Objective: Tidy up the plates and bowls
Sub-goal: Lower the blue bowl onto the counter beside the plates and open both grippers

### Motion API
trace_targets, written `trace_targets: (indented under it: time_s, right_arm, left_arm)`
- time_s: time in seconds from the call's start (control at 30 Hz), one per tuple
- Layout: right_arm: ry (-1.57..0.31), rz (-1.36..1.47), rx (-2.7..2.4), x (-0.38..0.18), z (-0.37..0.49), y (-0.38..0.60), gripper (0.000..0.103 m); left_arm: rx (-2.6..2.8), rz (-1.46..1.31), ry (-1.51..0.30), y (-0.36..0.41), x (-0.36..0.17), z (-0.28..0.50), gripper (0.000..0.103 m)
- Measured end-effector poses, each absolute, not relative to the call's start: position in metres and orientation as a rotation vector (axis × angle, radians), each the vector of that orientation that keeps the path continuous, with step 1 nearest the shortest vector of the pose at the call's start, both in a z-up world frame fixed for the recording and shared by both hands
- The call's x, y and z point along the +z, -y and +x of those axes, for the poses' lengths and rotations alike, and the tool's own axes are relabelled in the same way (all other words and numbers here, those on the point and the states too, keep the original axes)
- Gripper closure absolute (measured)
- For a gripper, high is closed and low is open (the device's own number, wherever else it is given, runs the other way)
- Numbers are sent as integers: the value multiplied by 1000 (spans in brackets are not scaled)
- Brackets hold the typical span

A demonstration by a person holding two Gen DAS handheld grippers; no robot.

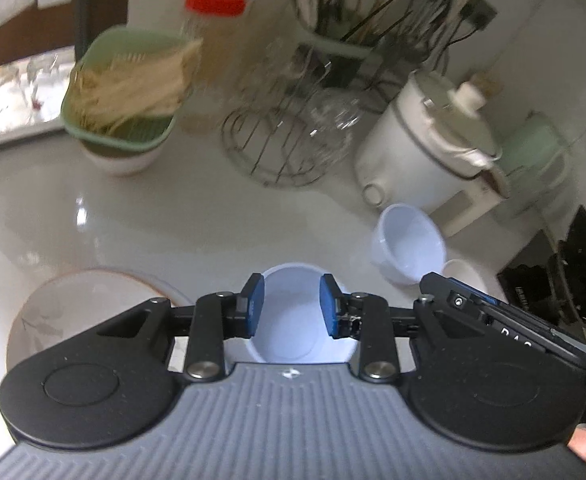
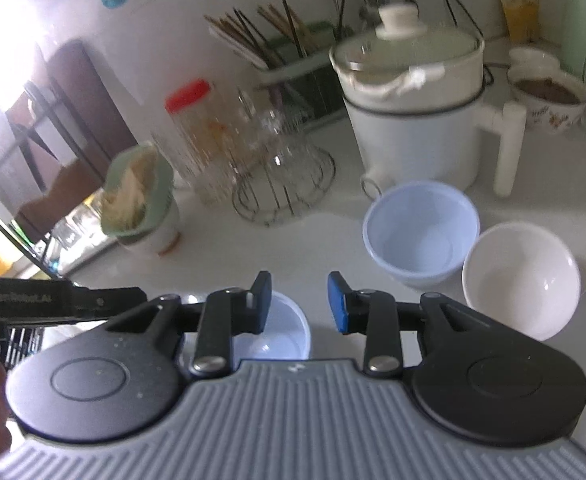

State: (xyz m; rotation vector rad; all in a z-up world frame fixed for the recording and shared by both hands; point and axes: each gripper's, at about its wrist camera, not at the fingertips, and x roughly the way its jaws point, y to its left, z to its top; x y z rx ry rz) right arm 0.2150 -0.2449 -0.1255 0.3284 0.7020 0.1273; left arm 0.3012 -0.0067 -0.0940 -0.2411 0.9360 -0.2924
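Note:
My left gripper (image 1: 291,304) is open and hovers right over a small pale blue bowl (image 1: 293,320) on the white counter. A flowered plate with an orange rim (image 1: 77,312) lies to its left. A second pale blue bowl (image 1: 407,242) and a white bowl (image 1: 463,274) stand to the right. In the right wrist view my right gripper (image 2: 300,304) is open and empty above the counter. The small blue bowl (image 2: 281,336) sits under its left finger. The larger blue bowl (image 2: 421,232) and the white bowl (image 2: 521,276) lie ahead to the right.
A white electric pot (image 2: 417,112) stands behind the bowls. A wire rack with glasses (image 2: 285,176), a red-lidded jar (image 2: 197,136), a green basket on a cup (image 2: 141,200) and a utensil holder (image 2: 289,60) line the back. A filled flowered bowl (image 2: 549,96) sits far right.

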Motion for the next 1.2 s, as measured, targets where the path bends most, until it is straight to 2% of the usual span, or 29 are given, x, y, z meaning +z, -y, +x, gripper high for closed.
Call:
trace_targets:
  time_s: [0.53, 1.2]
  right_arm:
    - [-567, 336, 122, -58, 159, 242, 68]
    - [-551, 264, 32, -52, 110, 212, 68]
  left_arm:
    - [-331, -263, -803, -6, -25, 245, 68]
    - [-410, -227, -803, -28, -33, 203, 68]
